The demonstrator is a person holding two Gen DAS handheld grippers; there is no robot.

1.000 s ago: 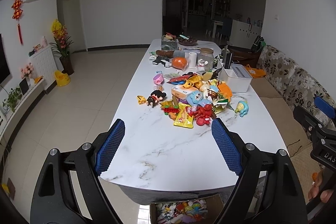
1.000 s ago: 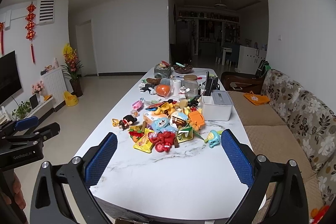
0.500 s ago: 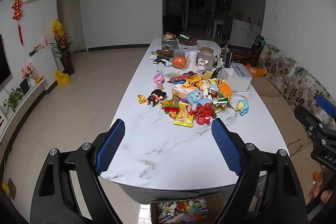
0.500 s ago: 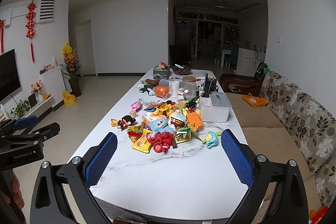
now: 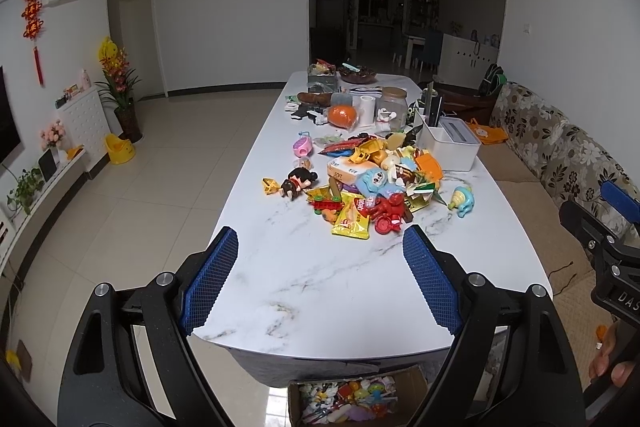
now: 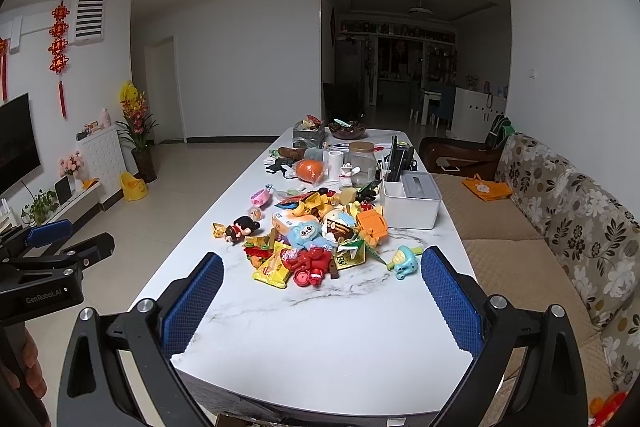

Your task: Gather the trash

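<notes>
Both tongs hang over the near end of a long white marble tabletop (image 5: pixel 320 279), each spread wide with nothing between the blue pads. The left tongs (image 5: pixel 322 283) show their pads on either side of a bare stretch of marble; the right tongs (image 6: pixel 318 305) do the same in their own view, and each appears at the edge of the other's camera.

The landmark is the white storage box (image 6: pixel 412 201) on the sofa side of the tabletop. Just beside it, on the side away from the sofa, lies a heap of toys and trash. At the heap's near edge a yellow snack wrapper (image 6: pixel 273 269) lies flat on the marble, touching a red plastic toy (image 6: pixel 310 265). Behind them sits a blue plush figure (image 6: pixel 306 233), and an orange toy (image 6: pixel 372 225) lies near the box's front wall. A teal toy elephant (image 6: pixel 405 262) stands apart from the heap, nearer the tongs than the box. A black-haired doll (image 6: pixel 240 227) lies on the heap's far side from the box.

Beyond the box stand a glass jar (image 6: pixel 361 163) and an orange ball (image 6: pixel 310 171).

Below the tabletop's near end, in the left wrist view, an open cardboard box (image 5: pixel 352 401) on the floor holds mixed colourful items.
</notes>
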